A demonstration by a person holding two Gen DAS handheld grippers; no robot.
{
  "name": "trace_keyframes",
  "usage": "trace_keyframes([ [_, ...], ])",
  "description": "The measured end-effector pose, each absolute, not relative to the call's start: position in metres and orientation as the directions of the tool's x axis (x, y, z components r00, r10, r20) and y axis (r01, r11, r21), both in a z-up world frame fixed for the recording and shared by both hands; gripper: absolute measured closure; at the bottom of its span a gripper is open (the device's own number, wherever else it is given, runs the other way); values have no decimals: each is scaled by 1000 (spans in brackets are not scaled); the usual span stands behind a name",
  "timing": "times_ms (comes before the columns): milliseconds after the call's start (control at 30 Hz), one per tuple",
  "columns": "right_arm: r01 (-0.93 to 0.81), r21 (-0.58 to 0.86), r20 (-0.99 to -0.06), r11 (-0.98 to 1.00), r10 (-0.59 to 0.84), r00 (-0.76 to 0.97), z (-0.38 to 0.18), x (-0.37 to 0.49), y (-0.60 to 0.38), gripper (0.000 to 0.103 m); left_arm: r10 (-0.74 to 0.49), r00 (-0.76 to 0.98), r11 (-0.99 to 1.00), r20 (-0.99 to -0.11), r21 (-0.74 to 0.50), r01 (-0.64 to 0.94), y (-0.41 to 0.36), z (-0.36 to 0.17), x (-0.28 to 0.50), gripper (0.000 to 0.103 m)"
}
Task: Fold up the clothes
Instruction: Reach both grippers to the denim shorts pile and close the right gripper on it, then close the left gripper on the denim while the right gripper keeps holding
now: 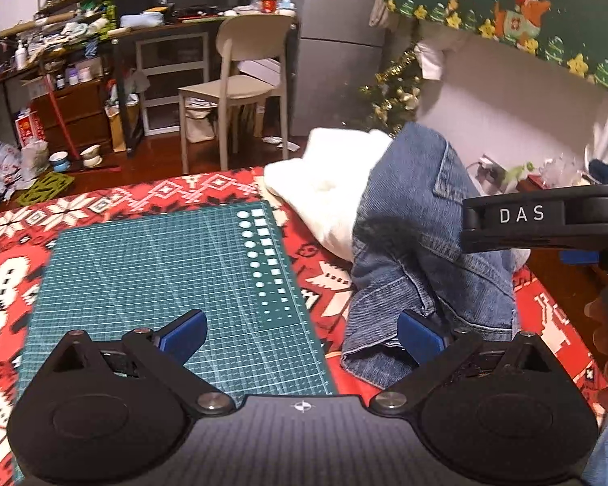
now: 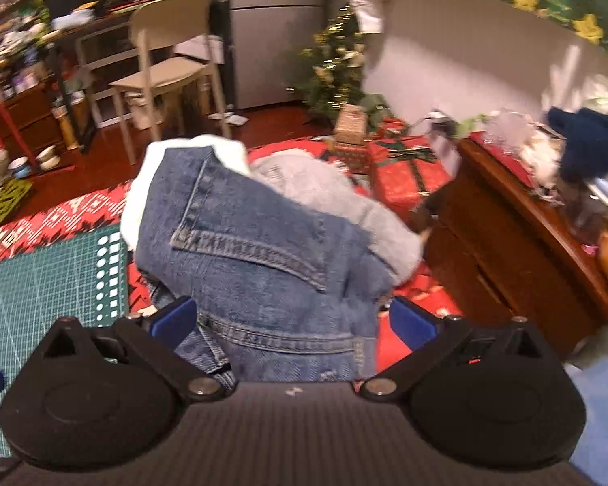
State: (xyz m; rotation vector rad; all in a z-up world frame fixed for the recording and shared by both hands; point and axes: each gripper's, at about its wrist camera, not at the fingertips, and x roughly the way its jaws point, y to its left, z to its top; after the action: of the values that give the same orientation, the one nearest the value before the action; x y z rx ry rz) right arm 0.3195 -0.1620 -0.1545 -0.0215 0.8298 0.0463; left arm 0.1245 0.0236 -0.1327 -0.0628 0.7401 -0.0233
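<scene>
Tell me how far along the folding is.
Nothing looks folded yet. The jeans sit crumpled beside the white garment, right of the cutting mat. Both the left gripper and right gripper are open; the right one straddles the denim. Grasping, spreading and folding all remain.

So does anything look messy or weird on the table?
Yes. The blue jeans sit in a crumpled heap instead of lying flat, bunched up beside the green cutting mat and piled against a rumpled white garment. Nothing looks torn or spilled on the red patterned cloth.
</scene>
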Motion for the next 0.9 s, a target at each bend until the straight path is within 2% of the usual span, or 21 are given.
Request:
trace_keyframes([
  [67, -70, 68, -737, 995, 98, 669, -166, 323, -166, 1, -52, 727, 998, -685, -63, 13, 20, -142, 133, 3],
  [133, -92, 130, -744, 987, 159, 649, -179, 328, -168, 1, -114, 715, 992, -690, -119, 43, 19, -149, 139, 3],
  [333, -95, 72, -777, 993, 115, 619, -204, 351, -165, 2, -286, 670, 950, -685, -293, 106, 20, -171, 157, 2],
  [433, -98, 106, -781, 990, 144, 608, -212, 365, -166, 9, -290, 660, 939, -693, -340, 56, 20, -179, 162, 2],
  [533, -106, 120, -775, 987, 160, 611, -215, 377, -170, 17, -300, 665, 927, -684, -374, 34, 24, -181, 162, 3],
  [633, -78, 188, -769, 979, 195, 609, -216, 386, -179, 30, -315, 672, 918, -671, -394, 38, 24, -180, 160, 3],
  [700, -68, 229, -760, 971, 222, 610, -217, 390, -187, 43, -326, 670, 916, -667, -398, 50, 23, -180, 161, 3],
  [800, -53, 272, -745, 961, 245, 621, -218, 394, -194, 55, -357, 651, 911, -670, -405, 82, 13, -181, 167, 4],
  [833, -50, 284, -741, 958, 252, 623, -218, 394, -196, 57, -368, 642, 908, -673, -408, 93, 9, -182, 170, 6],
  [900, -50, 295, -736, 954, 260, 625, -218, 393, -198, 59, -385, 624, 904, -680, -414, 107, 2, -187, 178, 16],
])
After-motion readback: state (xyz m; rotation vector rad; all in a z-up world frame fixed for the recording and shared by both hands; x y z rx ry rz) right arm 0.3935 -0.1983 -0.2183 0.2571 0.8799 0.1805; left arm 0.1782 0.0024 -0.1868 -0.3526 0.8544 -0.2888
